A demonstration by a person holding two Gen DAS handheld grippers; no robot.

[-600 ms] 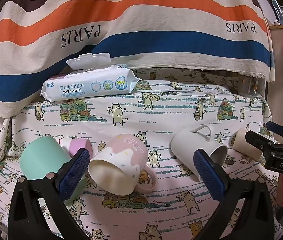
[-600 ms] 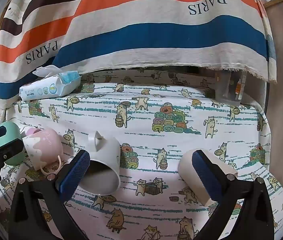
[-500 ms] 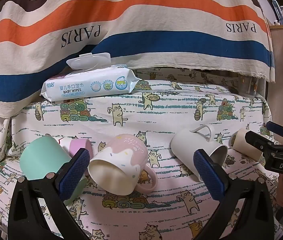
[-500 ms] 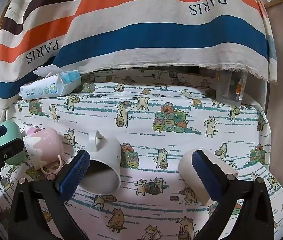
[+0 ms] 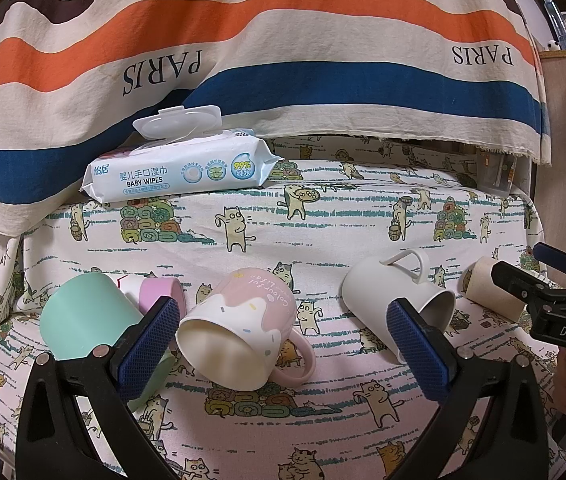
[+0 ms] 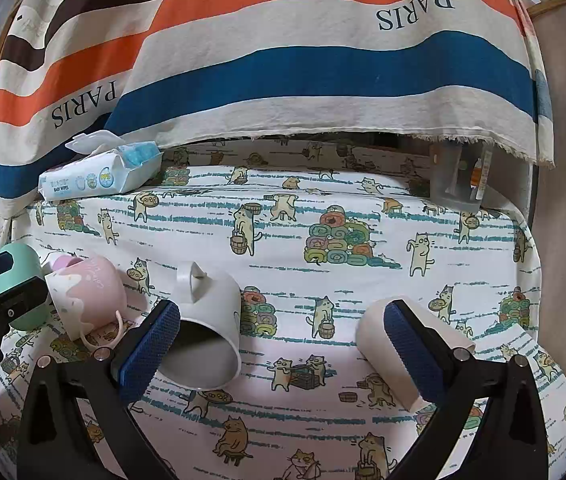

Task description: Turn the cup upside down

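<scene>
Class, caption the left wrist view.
Open left gripper faces a pink mug lying sideways on cat-print cloth.

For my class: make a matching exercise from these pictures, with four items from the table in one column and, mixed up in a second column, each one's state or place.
1. pink mug
2. white mug
3. mint cup
4. baby wipes pack

A. lid flipped open, at the back of the table
B. on its side, handle pointing up
C. on its side, no handle showing, far left
D. on its side, handle resting on the cloth

Pairs: 1-D, 2-B, 3-C, 4-A
</scene>
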